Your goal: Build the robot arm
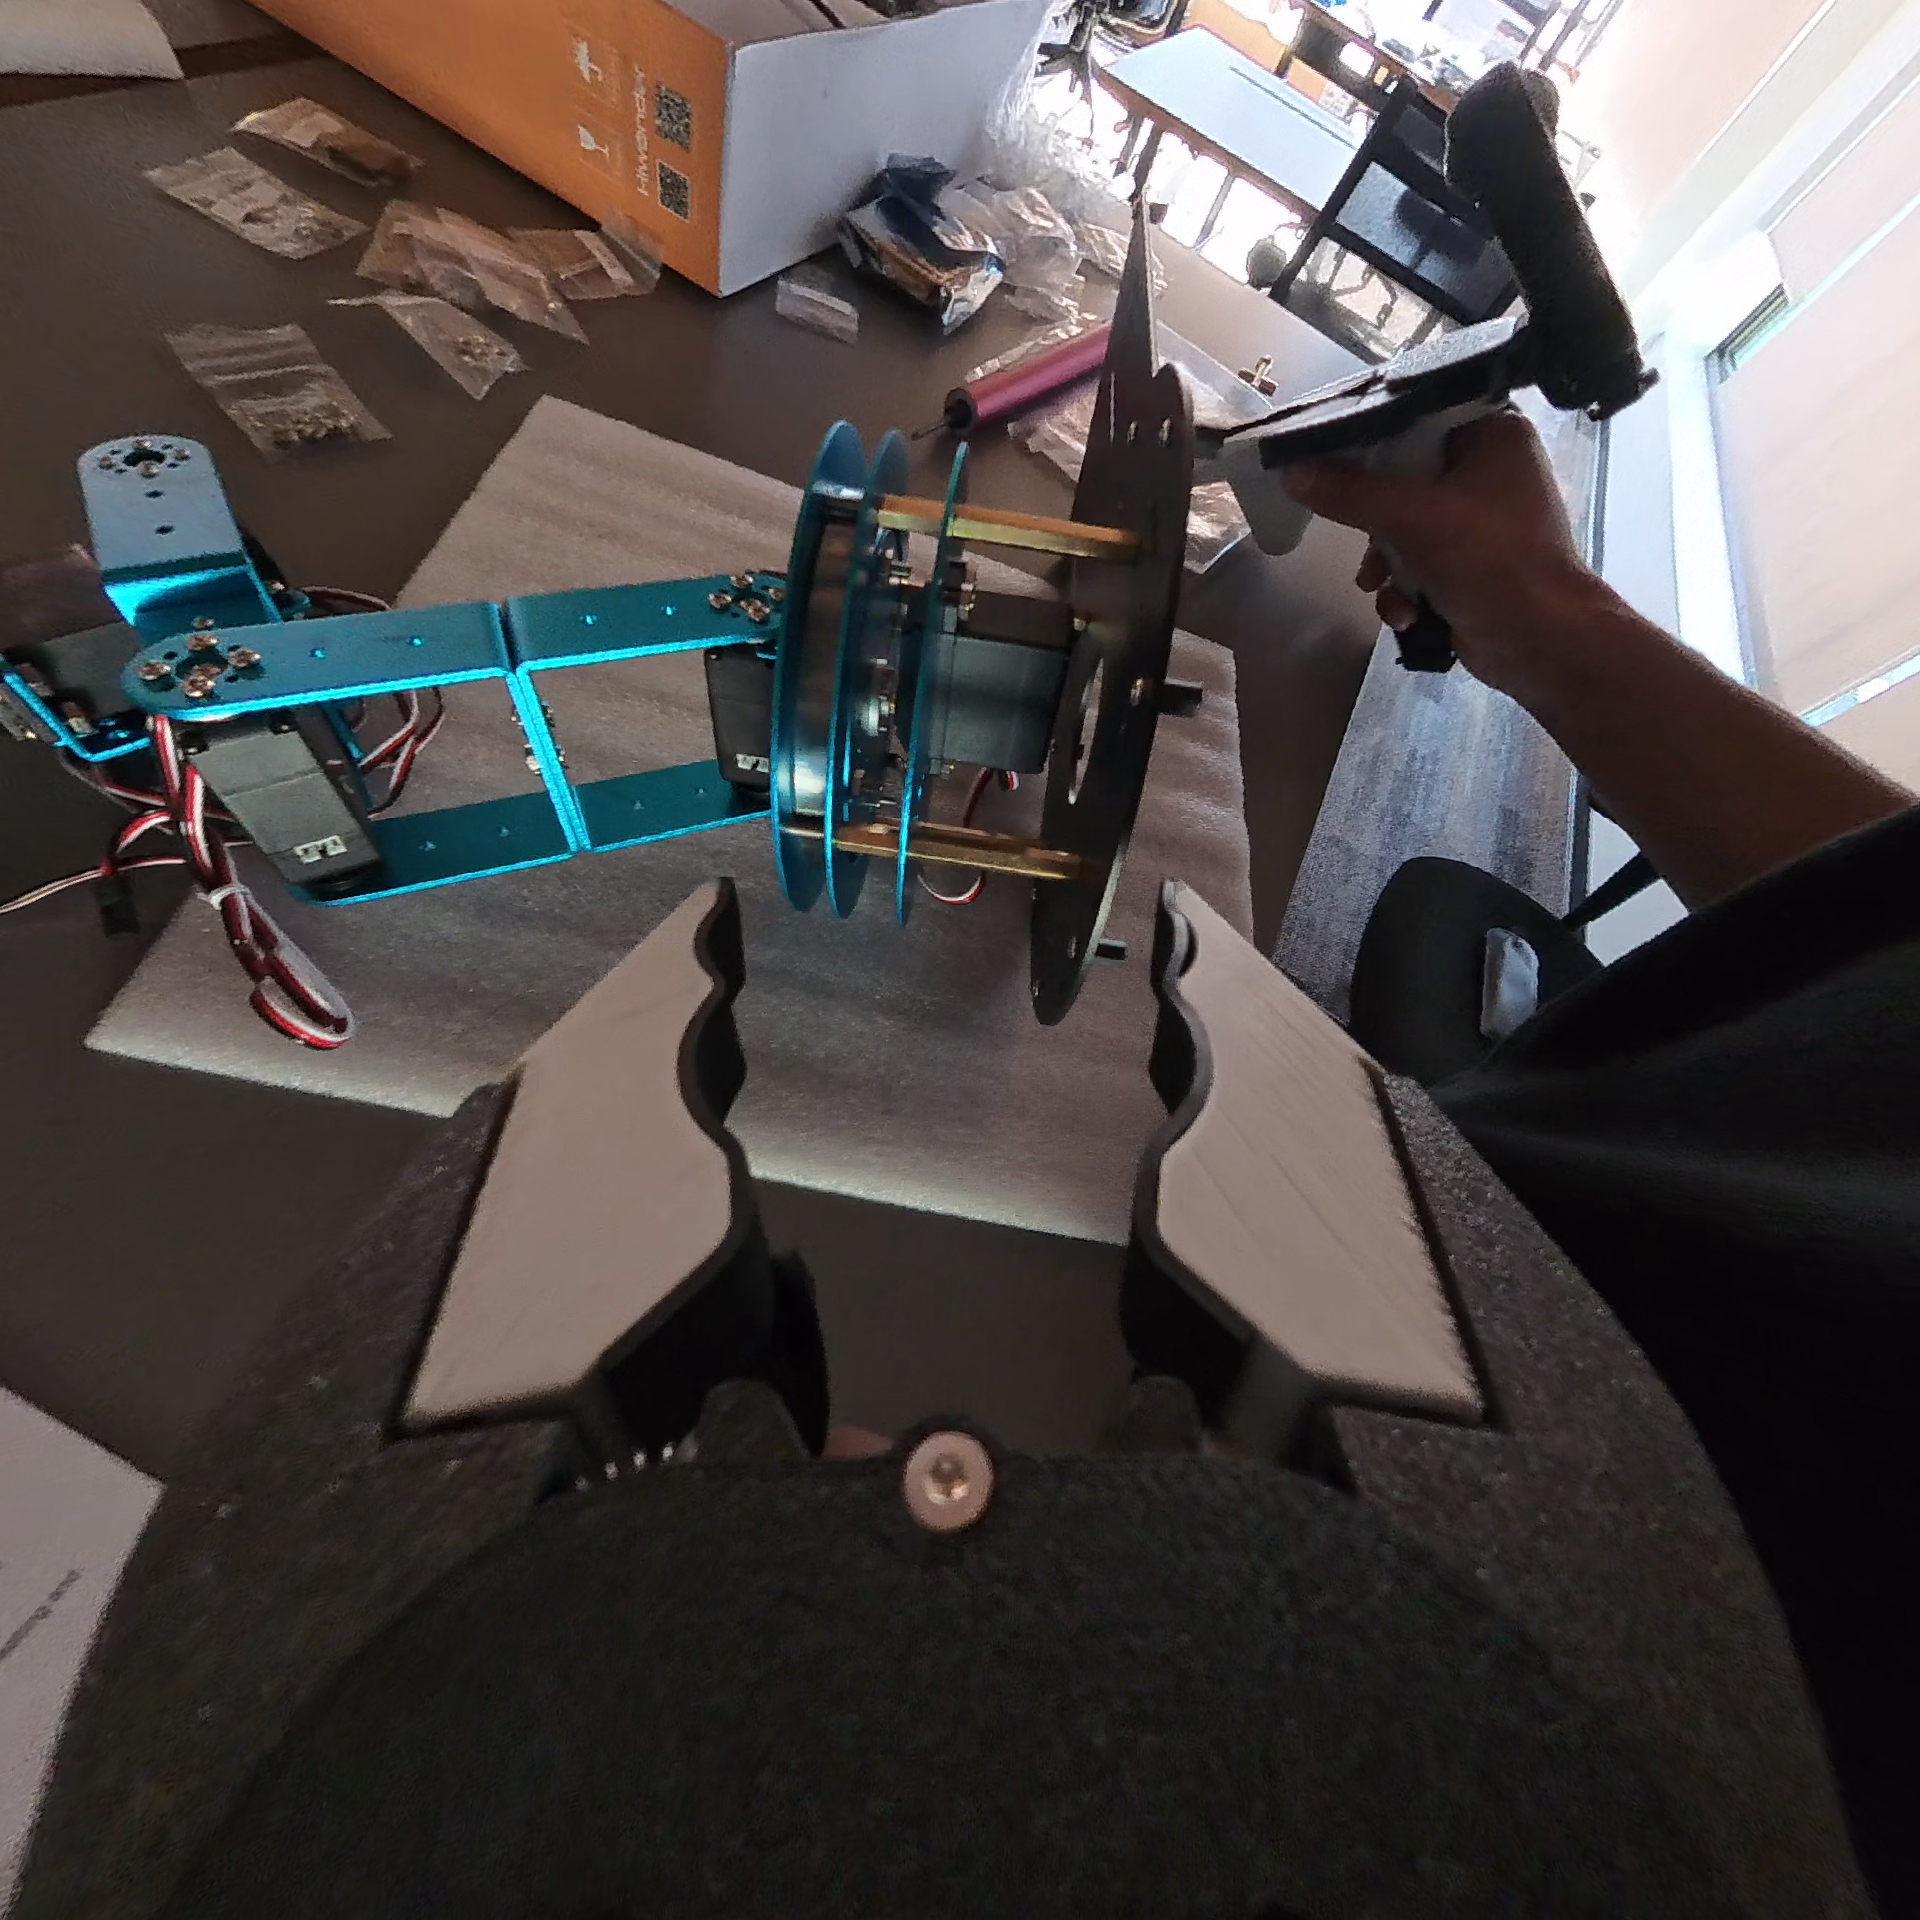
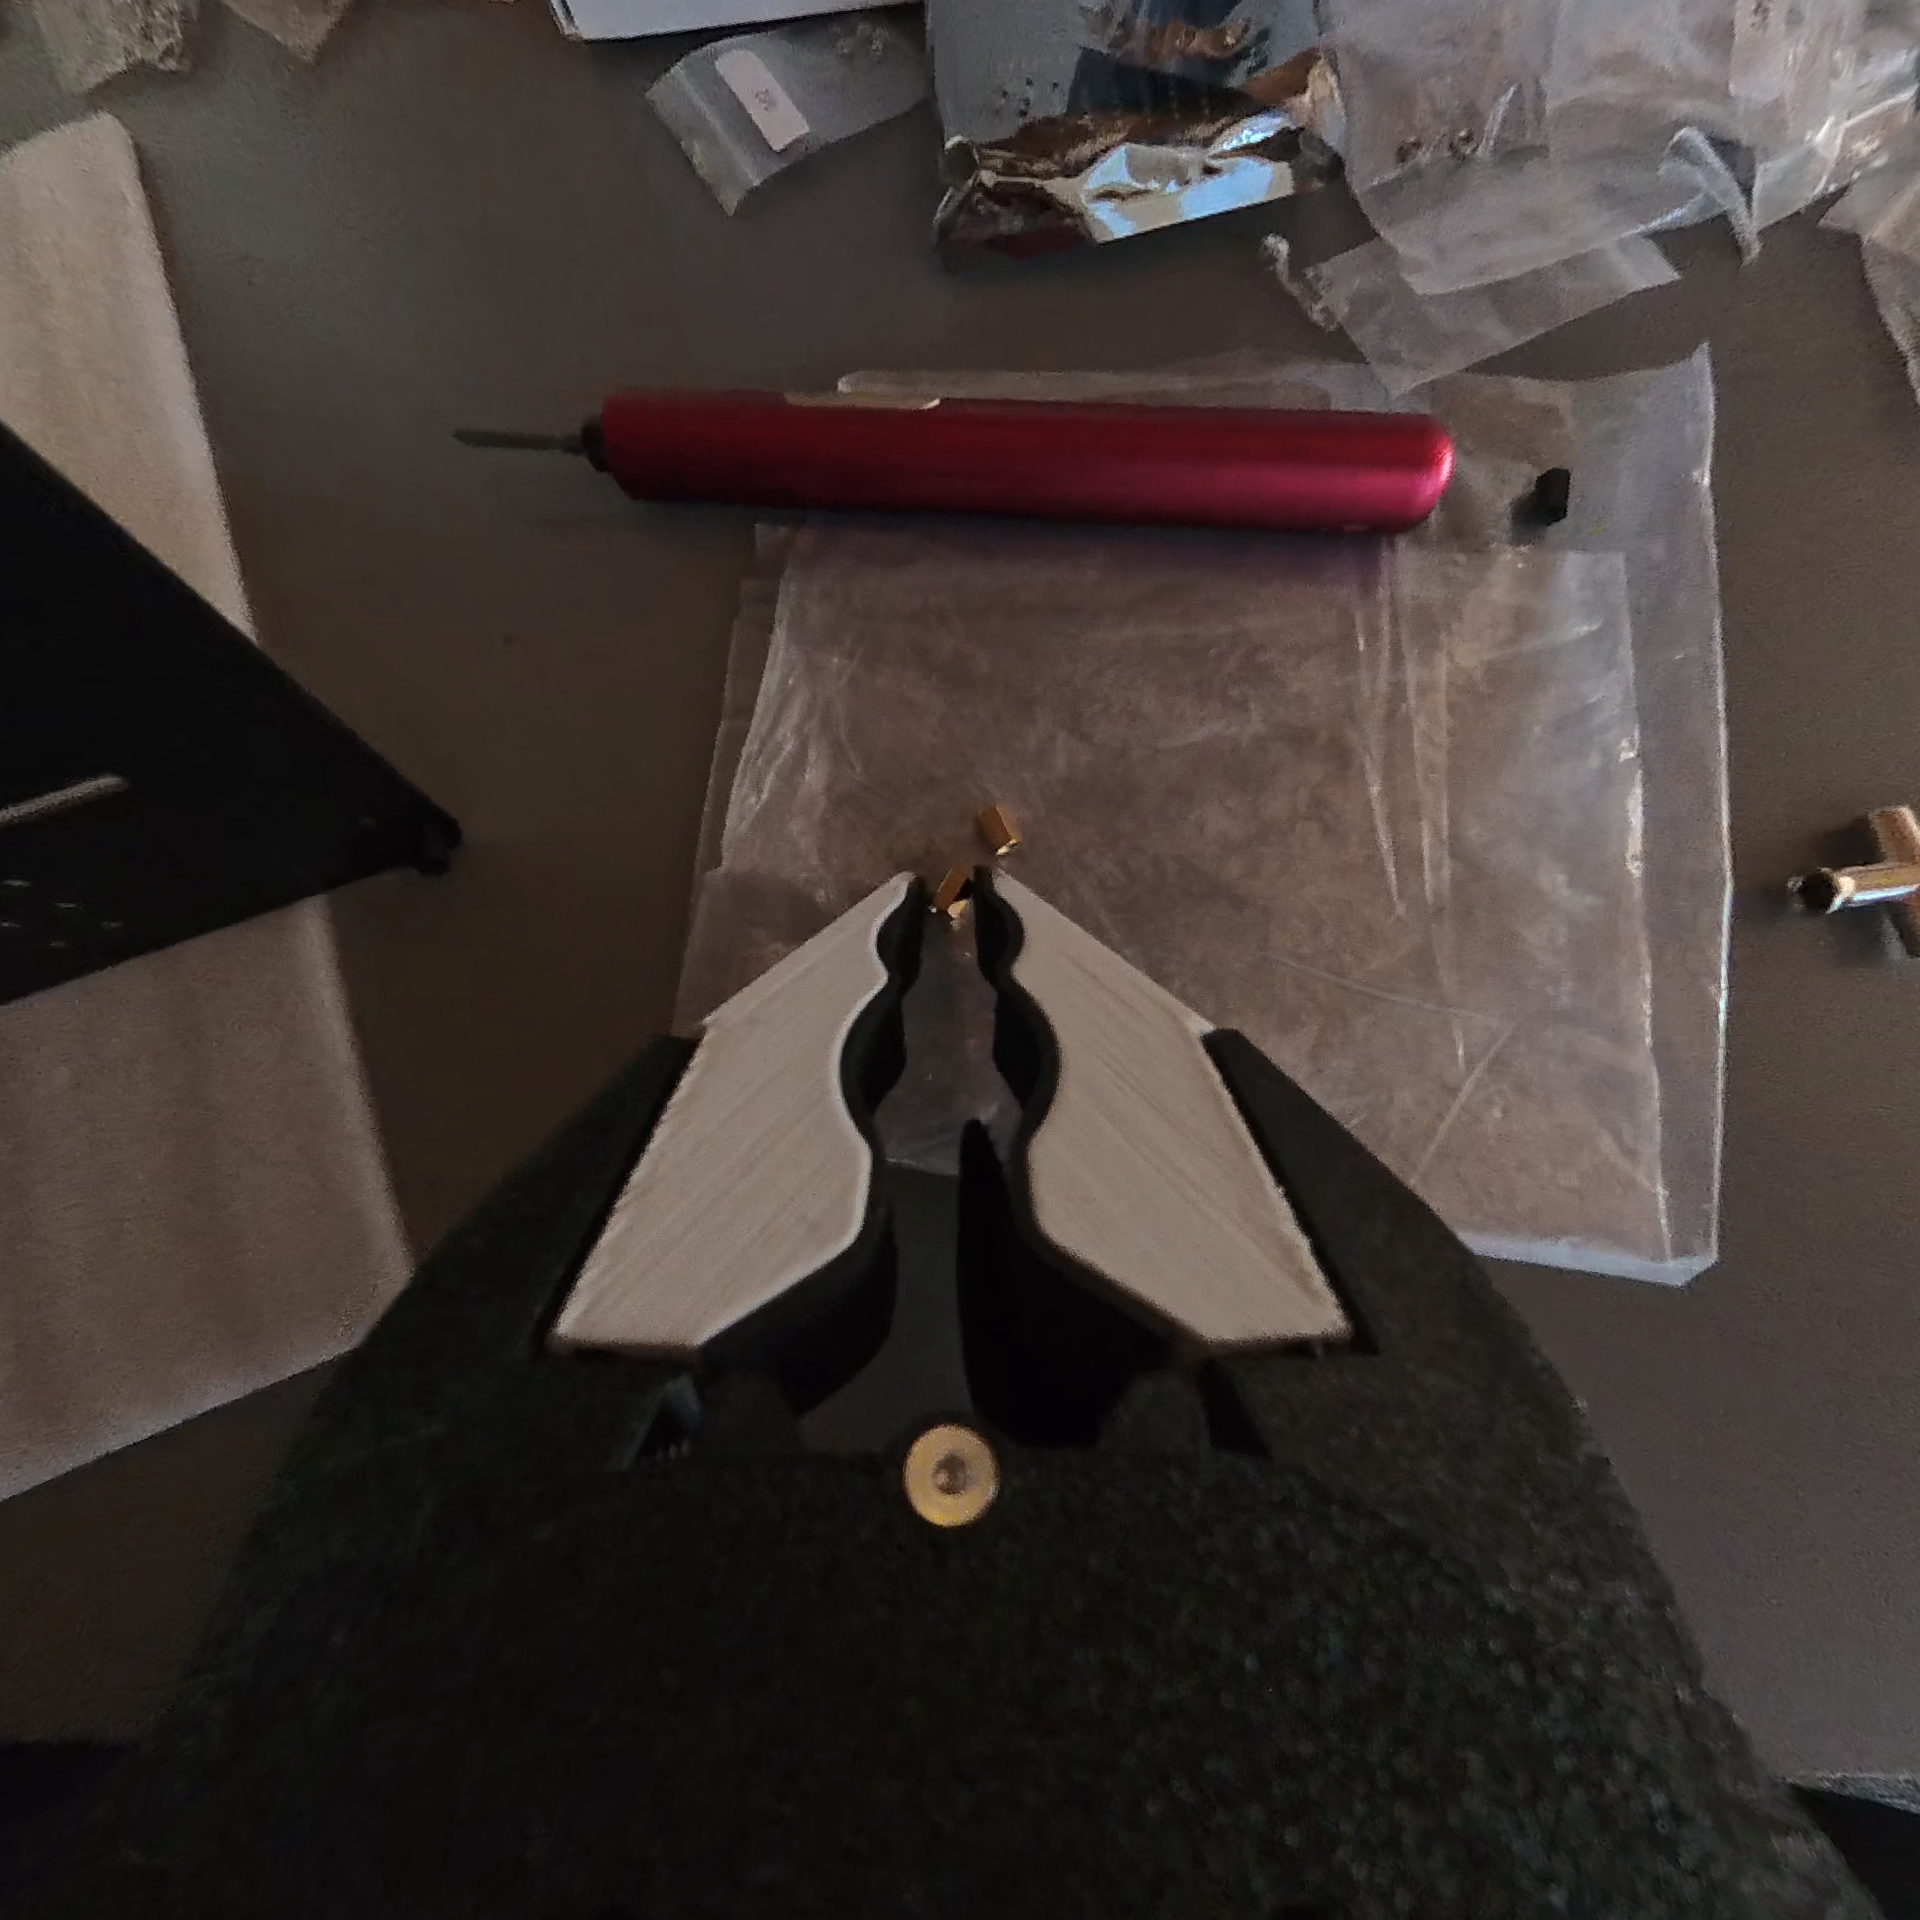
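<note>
A small brass hex standoff [image 2: 954, 896] is pinched at the very tips of the right gripper [image 2: 958, 902], whose pale, wavy-edged fingers [image 2: 1101, 1091] are pressed nearly together around it. A second brass standoff [image 2: 997, 833] lies just beyond on a flat clear plastic bag [image 2: 1351, 831] spread over the dark matte table [image 2: 540, 582]. At the bag's far edge rests a smooth magenta metal screwdriver [image 2: 1018, 468], its thin bit pointing left. A small chrome cross-shaped wrench [image 2: 1870, 891] sits off the bag's right edge, and crinkled foil packaging [image 2: 1122, 145] lies toward the table's far side. A black plate corner [image 2: 208, 748] shows at the left.

The left gripper [image 1: 945, 935] hangs with its fingers spread wide, holding nothing, just before a blue anodised robot arm [image 1: 499, 665] lying on its side on a white foam sheet [image 1: 582, 997]. Its base is stacked blue discs [image 1: 821, 675] joined by brass spacers [image 1: 1018, 540] to a black round plate [image 1: 1122, 686]. Red-and-white servo wires [image 1: 260, 935] trail near the sheet's left edge. An orange-and-white cardboard box [image 1: 623, 125] and small clear bags of hardware [image 1: 281, 384] sit at the far side
</note>
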The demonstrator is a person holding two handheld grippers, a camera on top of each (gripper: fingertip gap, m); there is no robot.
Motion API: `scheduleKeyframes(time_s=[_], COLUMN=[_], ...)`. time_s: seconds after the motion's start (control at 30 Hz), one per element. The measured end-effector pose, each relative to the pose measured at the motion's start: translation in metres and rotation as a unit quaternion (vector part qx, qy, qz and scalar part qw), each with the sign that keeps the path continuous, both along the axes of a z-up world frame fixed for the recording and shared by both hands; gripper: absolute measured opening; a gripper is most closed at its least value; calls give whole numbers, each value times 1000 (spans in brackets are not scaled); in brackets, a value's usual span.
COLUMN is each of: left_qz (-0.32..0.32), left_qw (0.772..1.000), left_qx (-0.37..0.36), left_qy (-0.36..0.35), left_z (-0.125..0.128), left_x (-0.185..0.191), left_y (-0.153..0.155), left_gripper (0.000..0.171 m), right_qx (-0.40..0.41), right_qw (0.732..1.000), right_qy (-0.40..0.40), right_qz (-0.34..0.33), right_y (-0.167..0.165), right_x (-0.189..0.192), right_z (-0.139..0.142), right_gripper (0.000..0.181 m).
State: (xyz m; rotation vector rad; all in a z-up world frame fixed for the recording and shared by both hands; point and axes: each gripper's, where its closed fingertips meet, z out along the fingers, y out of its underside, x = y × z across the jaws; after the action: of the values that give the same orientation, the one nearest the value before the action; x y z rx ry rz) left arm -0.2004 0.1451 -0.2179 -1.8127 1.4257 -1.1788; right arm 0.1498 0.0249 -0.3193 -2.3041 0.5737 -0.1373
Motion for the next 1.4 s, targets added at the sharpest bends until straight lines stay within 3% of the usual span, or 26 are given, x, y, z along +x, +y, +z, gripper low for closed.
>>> scheduleKeyframes(time_s=[0.13, 0.27, 0.33, 0.4, 0.47, 0.63, 0.77, 0.87, 1.4], left_qz=[-2, -27, -55, -62, -53, -37, -44, -44, -64], left_qw=[1000, 1000, 998, 998, 998, 999, 998, 998, 996], left_qx=[5, 5, 11, 19, 21, 29, 34, 48, 40], left_qy=[-3, 0, 4, 4, 2, -5, -15, -22, -51], left_z=[4, 1, -3, -5, -7, -16, -17, -17, -15], left_x=[2, 4, 3, 4, 6, 11, 11, 12, 13], left_y=[-1, -10, -20, -26, -28, -31, -39, -39, -41], left_gripper=[78, 73, 51, 39, 39, 27, 12, 11, 9], right_qx=[25, 100, 108, 112, 116, 110, 107, 109, 89], right_qw=[998, 968, 949, 937, 931, 932, 915, 915, 947], right_qy=[-20, 39, 59, 70, 88, 99, 123, 134, 126], right_qz=[46, 226, 292, 324, 334, 330, 370, 365, 280], right_y=[8, 40, 48, 53, 58, 67, 69, 73, 86], right_x=[-18, -125, -182, -223, -248, -260, -300, -323, -327], right_z=[21, 70, 81, 86, 86, 85, 92, 90, 85], right_gripper=[7, 6, 6, 6, 6, 6, 6, 6, 6])
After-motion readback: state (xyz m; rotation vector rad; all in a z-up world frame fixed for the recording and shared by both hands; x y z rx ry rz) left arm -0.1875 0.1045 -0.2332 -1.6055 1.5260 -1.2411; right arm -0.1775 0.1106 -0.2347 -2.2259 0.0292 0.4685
